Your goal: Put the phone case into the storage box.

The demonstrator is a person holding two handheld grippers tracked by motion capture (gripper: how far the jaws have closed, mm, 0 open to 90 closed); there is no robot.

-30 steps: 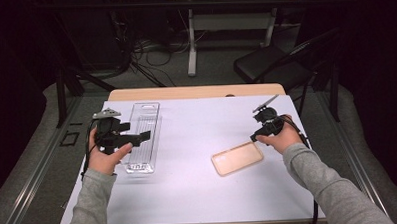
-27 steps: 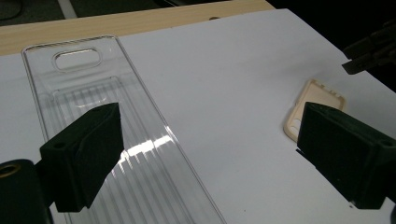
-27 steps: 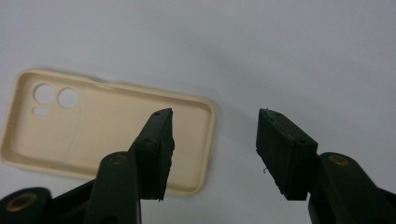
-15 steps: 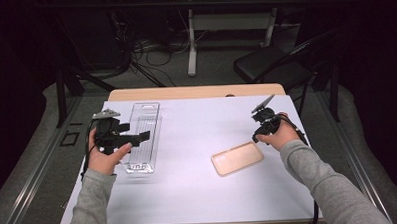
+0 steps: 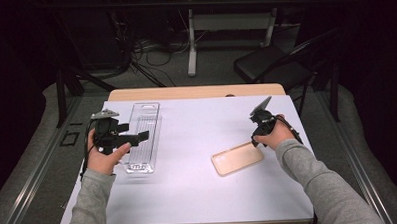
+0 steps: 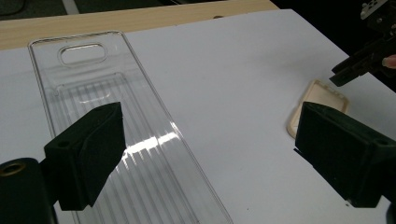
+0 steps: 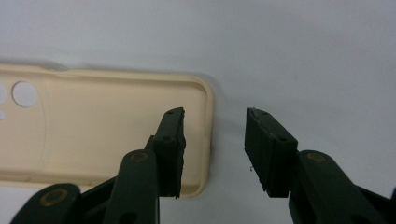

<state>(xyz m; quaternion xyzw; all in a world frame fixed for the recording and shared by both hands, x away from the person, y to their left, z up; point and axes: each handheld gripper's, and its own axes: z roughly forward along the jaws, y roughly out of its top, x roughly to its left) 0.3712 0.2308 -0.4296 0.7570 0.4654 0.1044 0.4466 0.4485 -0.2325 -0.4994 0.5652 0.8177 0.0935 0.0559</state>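
A cream phone case (image 5: 237, 159) lies hollow side up on the white sheet at the right. My right gripper (image 5: 256, 139) hovers at its far right end, held open. In the right gripper view the case (image 7: 93, 126) has camera holes at the left, and the right gripper (image 7: 212, 149) straddles its end rim, one jaw over the hollow and one outside. A clear ribbed plastic tray (image 5: 147, 114) lies at the left. My left gripper (image 5: 144, 136) is above it, pointing right. In the left gripper view the left gripper (image 6: 215, 154) is wide open and empty over the tray (image 6: 116, 116); the case (image 6: 317, 98) lies farther off.
The white sheet (image 5: 197, 142) covers most of the wooden table (image 5: 196, 92), whose bare strip shows at the back. A black folding chair (image 5: 275, 64) and another table's legs (image 5: 191, 47) stand beyond on the floor. The other gripper (image 6: 369, 60) shows at the top right of the left gripper view.
The right hand and gripper have shifted slightly left, closing on the case's end. The left gripper, tray and case have stayed put.
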